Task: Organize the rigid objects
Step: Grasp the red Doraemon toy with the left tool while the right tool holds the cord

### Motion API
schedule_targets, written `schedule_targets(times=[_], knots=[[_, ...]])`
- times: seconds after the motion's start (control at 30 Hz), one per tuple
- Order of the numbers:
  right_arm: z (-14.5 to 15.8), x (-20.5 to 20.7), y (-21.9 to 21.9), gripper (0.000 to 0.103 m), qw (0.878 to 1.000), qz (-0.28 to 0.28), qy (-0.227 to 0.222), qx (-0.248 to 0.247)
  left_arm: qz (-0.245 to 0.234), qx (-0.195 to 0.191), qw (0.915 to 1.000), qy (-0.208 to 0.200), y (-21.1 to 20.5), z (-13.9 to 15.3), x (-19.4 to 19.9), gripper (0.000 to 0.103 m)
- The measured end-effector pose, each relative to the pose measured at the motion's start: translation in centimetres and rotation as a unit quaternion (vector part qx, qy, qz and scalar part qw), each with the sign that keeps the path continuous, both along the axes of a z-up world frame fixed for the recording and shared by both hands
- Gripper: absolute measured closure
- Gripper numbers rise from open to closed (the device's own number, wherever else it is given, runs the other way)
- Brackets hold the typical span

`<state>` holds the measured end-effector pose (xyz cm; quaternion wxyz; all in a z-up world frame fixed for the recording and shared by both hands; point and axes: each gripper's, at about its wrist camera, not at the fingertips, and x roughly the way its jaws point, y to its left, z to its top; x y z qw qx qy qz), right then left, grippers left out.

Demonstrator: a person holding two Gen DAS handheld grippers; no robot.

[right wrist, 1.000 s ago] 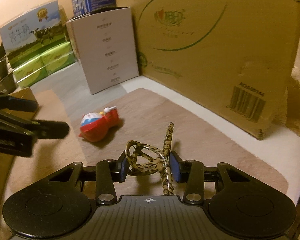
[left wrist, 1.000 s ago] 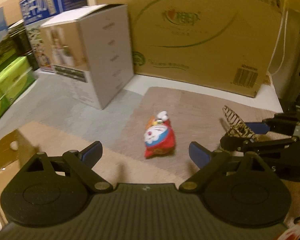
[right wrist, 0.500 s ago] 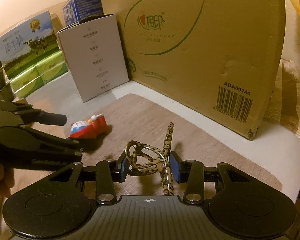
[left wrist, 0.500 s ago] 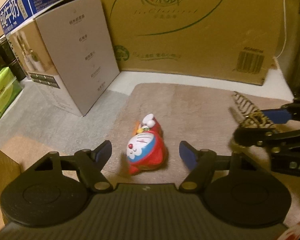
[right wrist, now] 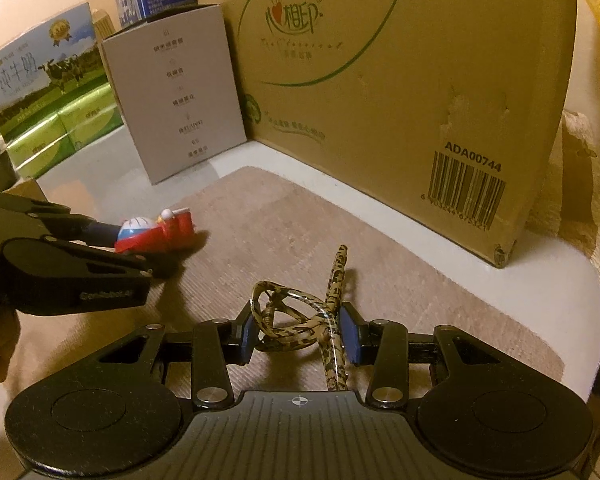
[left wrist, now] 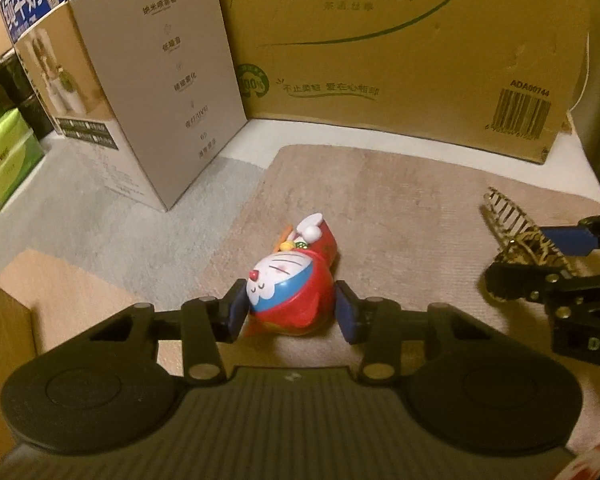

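Observation:
A red and blue Doraemon toy (left wrist: 296, 284) lies on its side on the brown mat (left wrist: 400, 208). My left gripper (left wrist: 292, 312) is down at the mat, its blue pads on either side of the toy's head, close to or touching it. The toy also shows in the right wrist view (right wrist: 156, 230) with the left gripper (right wrist: 112, 240) around it. My right gripper (right wrist: 298, 330) is shut on a leopard-print hair clip (right wrist: 300, 312) and holds it just above the mat. The clip also shows at the right of the left wrist view (left wrist: 520, 236).
A large brown carton (right wrist: 400, 80) stands along the back. A grey box (right wrist: 180, 88) stands left of it, with green packs (right wrist: 60, 136) and a milk carton box (right wrist: 40, 72) farther left. A cardboard edge (left wrist: 0, 344) is at the near left.
My left gripper has moved forward and down to the toy and narrowed, so its pads now flank the toy's head. The right gripper has kept hold of the clip and shifted slightly.

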<state>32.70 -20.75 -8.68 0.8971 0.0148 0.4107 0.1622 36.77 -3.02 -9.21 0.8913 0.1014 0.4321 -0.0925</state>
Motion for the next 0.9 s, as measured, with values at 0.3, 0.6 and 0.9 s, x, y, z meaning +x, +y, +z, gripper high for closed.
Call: schedule_targets(times=[0.3, 0.6, 0.9], knots=[[0.5, -1.7, -0.1, 0.061, 1.000, 0.001, 0.019, 0.011, 0.016, -0.043, 0.9989, 0.009, 0.2, 1.6, -3.3, 0.062], [2.1, -5.7, 1.8, 0.061, 0.999, 0.023, 0.023, 0.017, 0.029, -0.058, 0.9979, 0.006, 1.2, 3.6, -8.5, 0.062], [3.8, -8.5, 2.9, 0.061, 0.999, 0.034, 0.015, 0.010, 0.043, -0.074, 0.9963, -0.008, 2.4, 5.7, -12.5, 0.062]])
